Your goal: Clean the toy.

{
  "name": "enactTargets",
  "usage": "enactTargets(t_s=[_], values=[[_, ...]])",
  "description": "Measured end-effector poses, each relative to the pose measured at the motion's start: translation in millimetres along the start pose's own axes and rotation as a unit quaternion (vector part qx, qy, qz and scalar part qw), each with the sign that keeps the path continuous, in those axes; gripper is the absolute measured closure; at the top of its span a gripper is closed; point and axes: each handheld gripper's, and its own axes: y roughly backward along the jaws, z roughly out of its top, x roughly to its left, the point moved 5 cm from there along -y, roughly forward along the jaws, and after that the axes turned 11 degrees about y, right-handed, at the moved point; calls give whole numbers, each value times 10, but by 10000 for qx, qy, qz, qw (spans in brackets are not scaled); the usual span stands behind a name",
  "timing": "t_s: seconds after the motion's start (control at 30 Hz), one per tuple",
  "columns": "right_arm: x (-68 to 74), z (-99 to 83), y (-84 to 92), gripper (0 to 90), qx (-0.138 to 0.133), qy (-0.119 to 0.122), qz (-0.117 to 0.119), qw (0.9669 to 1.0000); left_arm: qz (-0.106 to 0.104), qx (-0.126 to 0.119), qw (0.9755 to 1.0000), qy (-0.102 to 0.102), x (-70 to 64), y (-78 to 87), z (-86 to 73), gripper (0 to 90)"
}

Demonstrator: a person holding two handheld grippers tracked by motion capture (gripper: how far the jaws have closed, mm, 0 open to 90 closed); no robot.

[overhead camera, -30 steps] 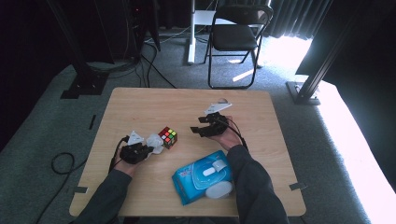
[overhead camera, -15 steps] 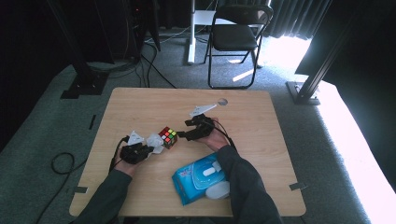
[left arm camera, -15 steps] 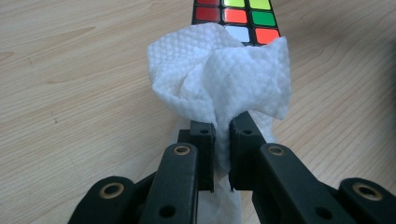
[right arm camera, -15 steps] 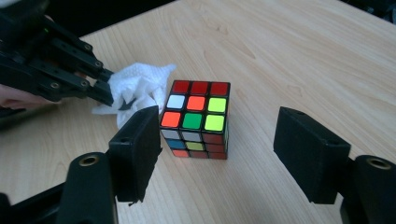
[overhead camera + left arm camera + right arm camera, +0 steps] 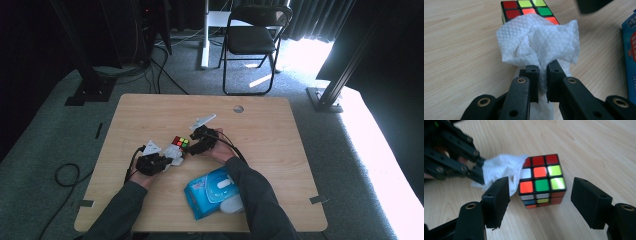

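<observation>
Between the spread jaws of the right hand-held gripper [image 5: 540, 202] sits the puzzle cube [image 5: 541, 180] on the bench [image 5: 270, 130], touched by the white wipe [image 5: 536, 42] pinched in the left hand-held gripper [image 5: 542, 71].

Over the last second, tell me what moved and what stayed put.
The right tool swung left across the table to the puzzle cube, its jaws now open either side of it. The left tool stayed clamped on the white wipe; the cube and the blue wipes pack stayed put.

Overhead view; both close gripper views share the cube [image 5: 541, 181].
</observation>
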Motion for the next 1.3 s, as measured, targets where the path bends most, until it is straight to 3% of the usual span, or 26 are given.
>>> enactTargets(t_s=[0.3, 0.5, 0.7, 1.03, 1.13, 1.2, 1.3], values=[[18, -39, -141, 309, 286, 201, -63, 9994, 209, -282, 9986, 405, 261, 206, 38, 828], [56, -39, -216, 285, 393, 331, -209, 9985, 178, -240, 9989, 358, 234, 182, 32, 828], [29, -38, -271, 262, 479, 462, -514, 9965, 165, -243, 9988, 393, 242, 180, 32, 828], [-25, -32, -311, 224, 401, 571, -412, 9967, 179, -242, 9984, 473, 269, 175, 24, 827], [13, -48, -350, 257, 497, 697, -335, 9958, 184, -241, 9983, 489, 279, 174, 22, 827], [32, -55, -351, 298, 545, 806, -419, 9944, 176, -247, 9982, 508, 285, 179, 23, 827], [50, -47, -335, 306, 505, 795, -348, 9949, 150, -250, 9980, 559, 295, 178, 22, 826]])
